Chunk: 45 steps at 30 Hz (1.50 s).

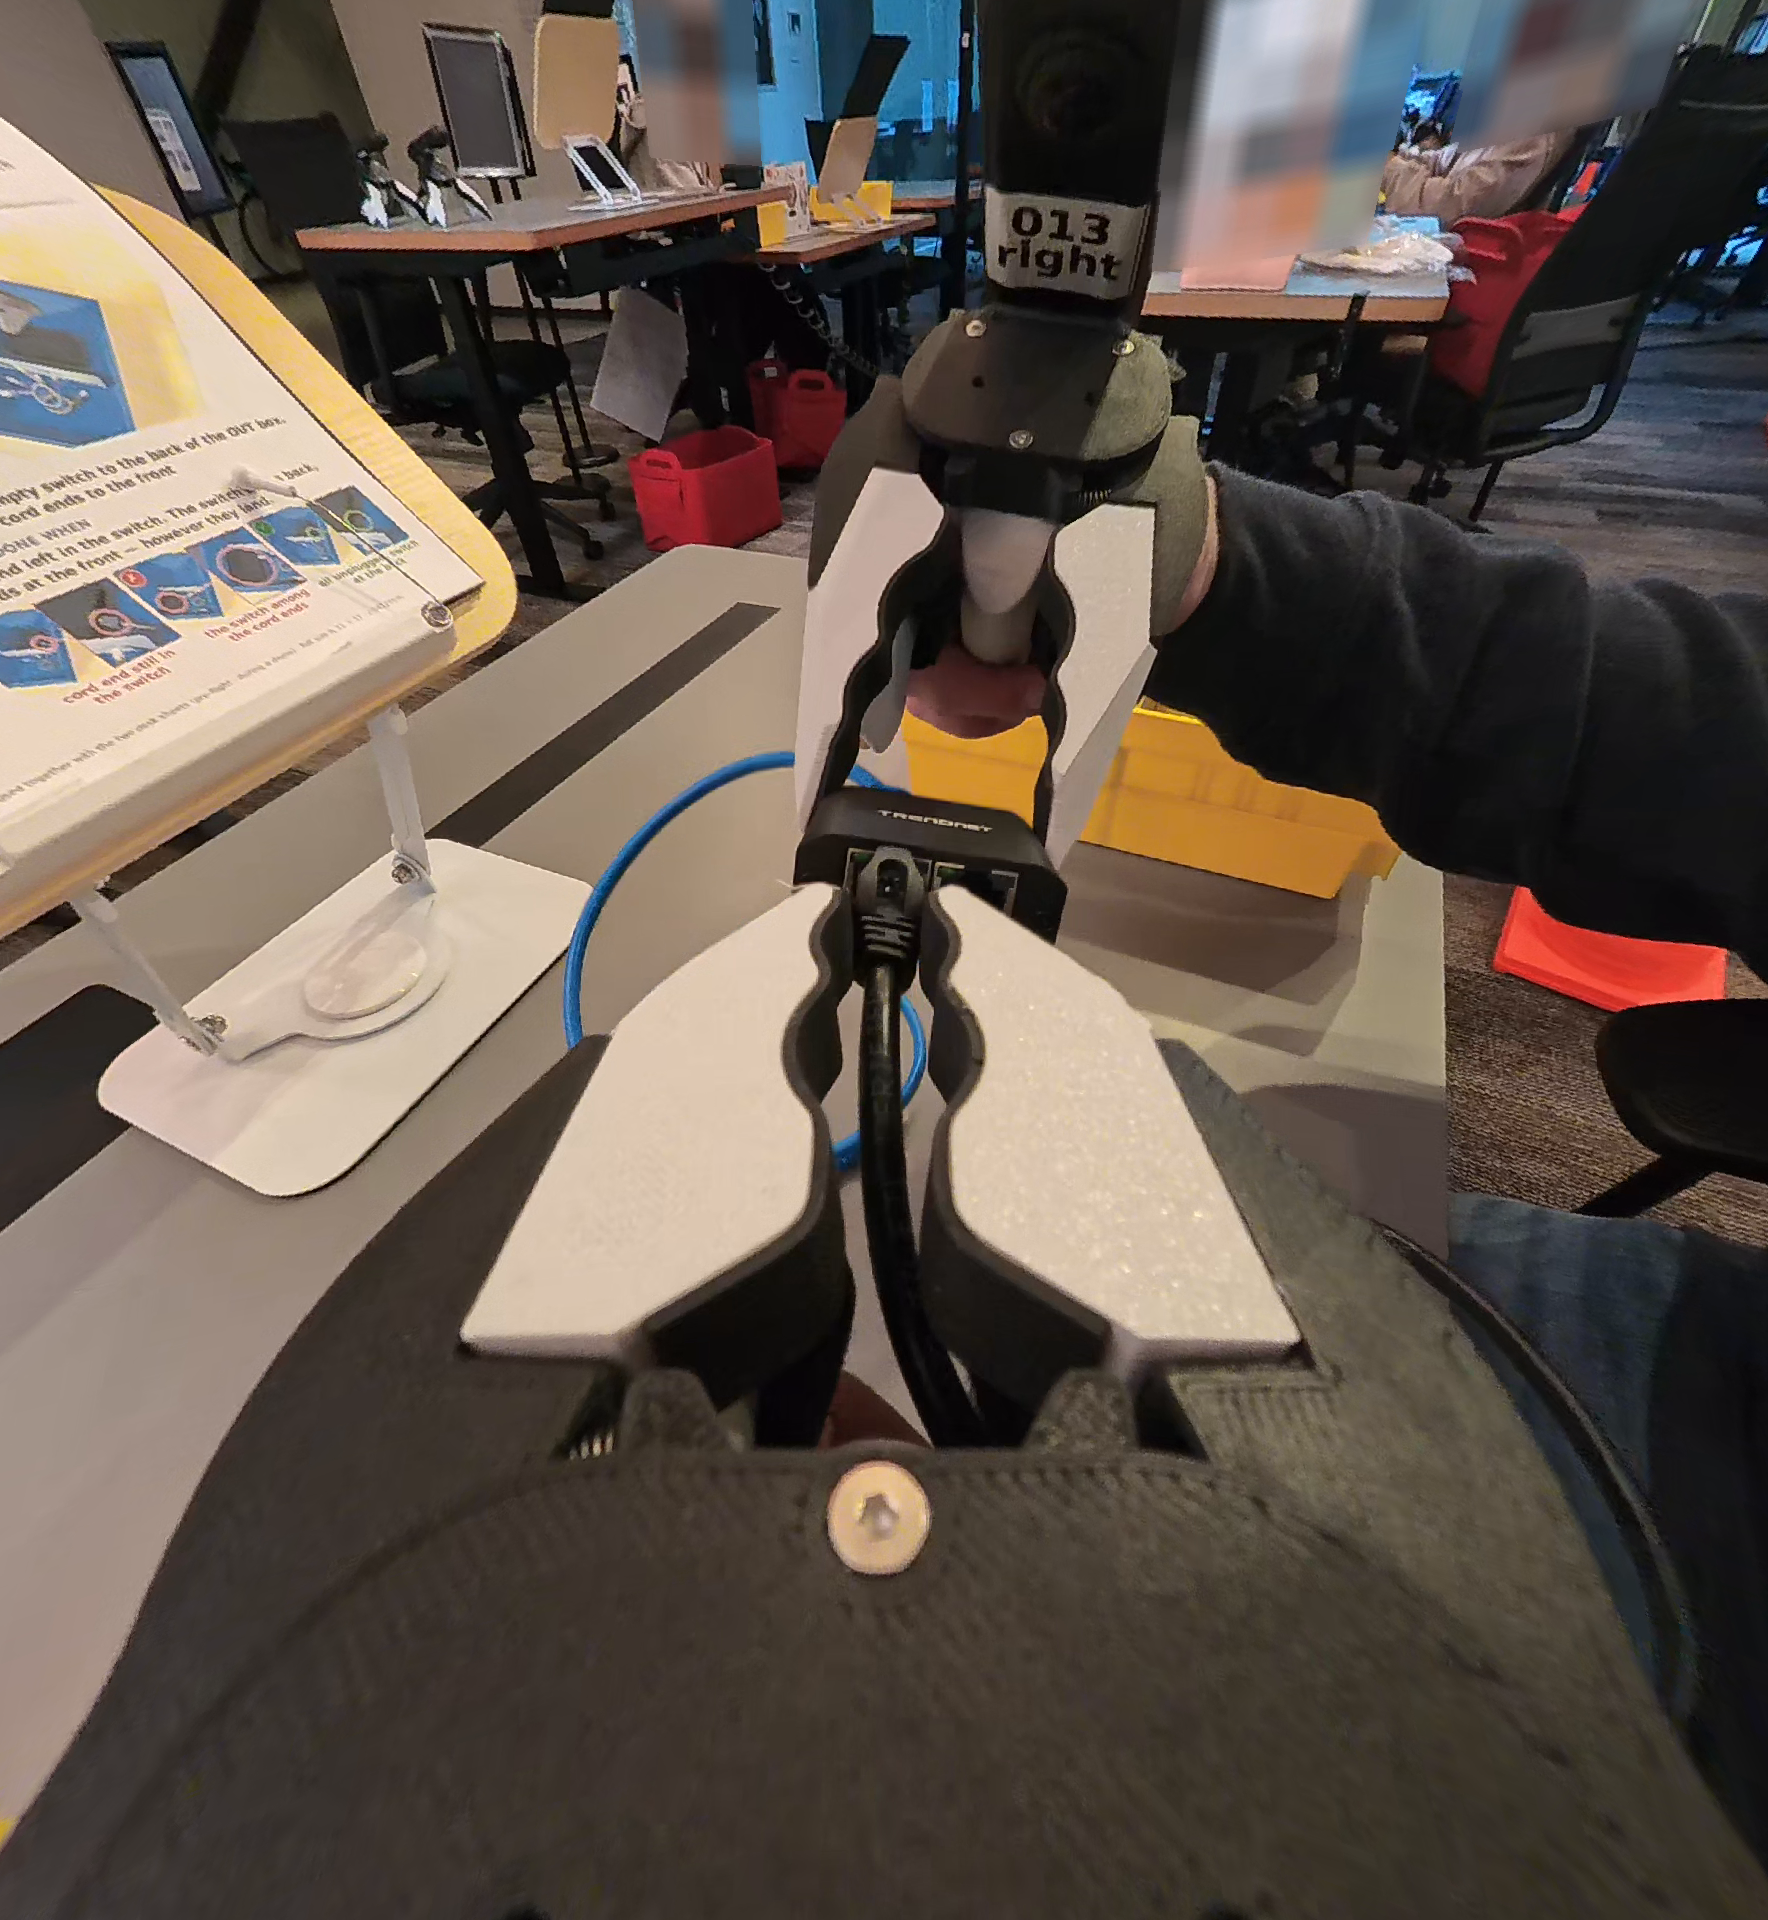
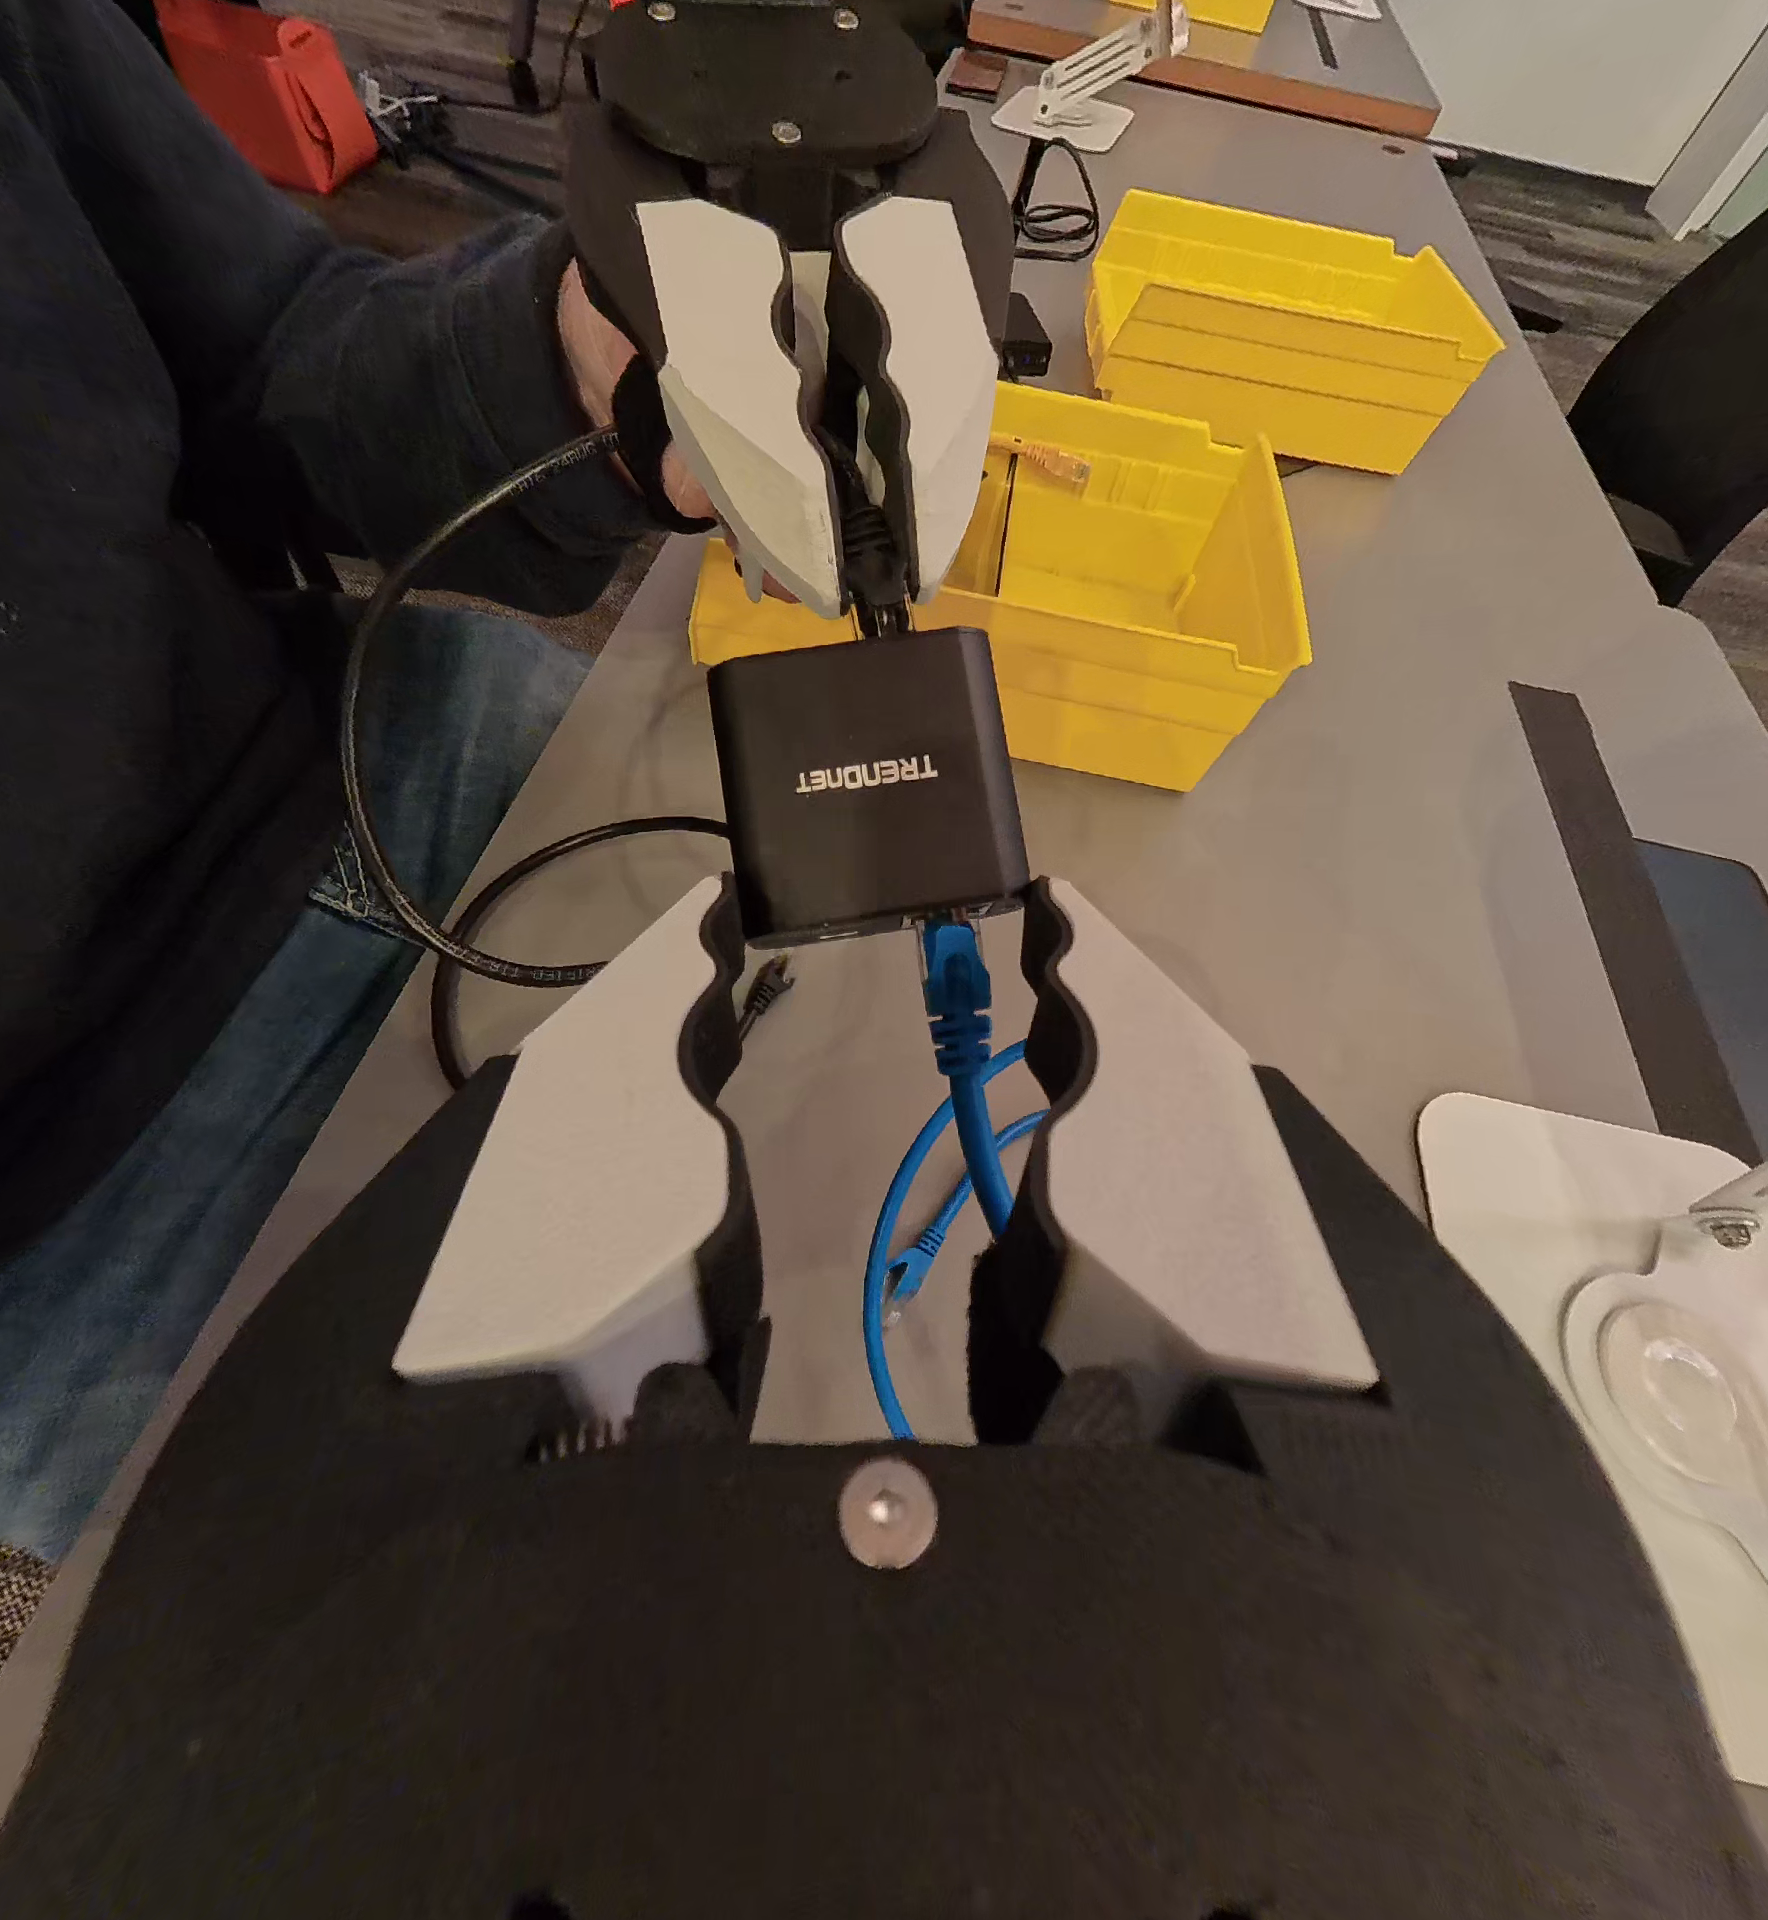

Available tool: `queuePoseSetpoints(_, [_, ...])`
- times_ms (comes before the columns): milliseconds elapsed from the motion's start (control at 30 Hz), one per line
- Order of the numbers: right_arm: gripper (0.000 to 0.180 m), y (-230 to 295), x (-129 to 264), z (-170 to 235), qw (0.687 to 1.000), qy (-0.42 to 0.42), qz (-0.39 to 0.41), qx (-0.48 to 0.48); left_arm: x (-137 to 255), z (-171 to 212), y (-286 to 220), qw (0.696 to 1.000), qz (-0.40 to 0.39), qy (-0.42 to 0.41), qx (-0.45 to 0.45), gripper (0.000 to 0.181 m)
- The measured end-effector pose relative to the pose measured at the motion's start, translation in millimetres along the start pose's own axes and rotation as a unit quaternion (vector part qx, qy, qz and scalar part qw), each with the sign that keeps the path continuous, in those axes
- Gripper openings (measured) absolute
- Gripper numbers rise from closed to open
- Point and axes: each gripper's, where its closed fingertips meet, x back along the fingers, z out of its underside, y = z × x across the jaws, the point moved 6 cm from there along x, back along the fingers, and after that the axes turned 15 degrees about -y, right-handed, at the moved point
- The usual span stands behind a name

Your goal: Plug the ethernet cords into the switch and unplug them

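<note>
A: Where is the switch [image 2: 864,784]?
B: Held above the desk [image 2: 1327,914], its far end gripped between the right gripper's [image 2: 885,920] jaws. A blue cord [image 2: 953,997] is seated at that end.
A: Left gripper [image 1: 885,914]?
B: Jaws pinched on the black cord's plug [image 1: 885,894], right at the switch's near ports.
A: Tip?
B: Plug should be kept square to the port, switch braced steady, tab watched.

Switch [image 2: 864,779]: smooth satin-black casing. Bins [image 2: 1150,623]: glossy yellow plastic. Tongs [image 2: 880,914]: grainy matt grey faces. Surface [image 2: 1327,935]: matt grey.
</note>
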Motion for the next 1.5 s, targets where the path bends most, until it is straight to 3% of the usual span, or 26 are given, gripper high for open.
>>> queuePoseSetpoints(533, [0.053,1,-1,-2,0.999,-0.048,0.003,-0.008,4,-2,2,1.000,0.006,-0.014,0.000,0.012])
queuePoseSetpoints(1500, [0.054,-1,-3,11,0.999,0.013,0.040,-0.019,-1,15,12,1.000,-0.010,0.016,-0.022,0.017])
